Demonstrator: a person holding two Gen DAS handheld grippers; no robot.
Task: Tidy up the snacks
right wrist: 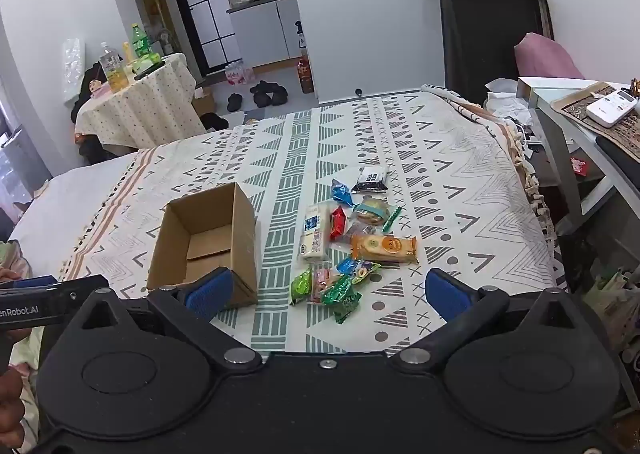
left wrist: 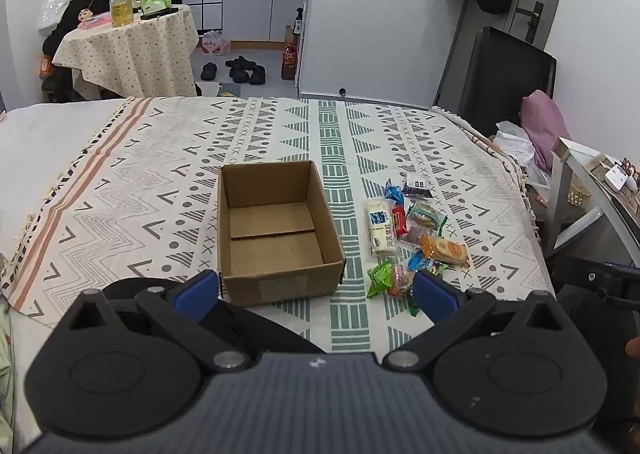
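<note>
An open brown cardboard box sat empty on the patterned cloth-covered bed, its mouth facing up, seemingly placed to receive the snacks. Just to its right, apart from its wall, lay a loose cluster of wrapped snacks: a long white packet, an orange biscuit pack, a small red one, a dark sachet at the far end, and green wrappers nearest the cameras. None had gone into the box yet, so the sorting looked unstarted.

The left gripper hovered before the box with its blue-padded fingers spread wide and holding nothing. The right gripper likewise had its fingers wide apart and empty, lined up on the near green wrappers, probably the first pick.
</note>
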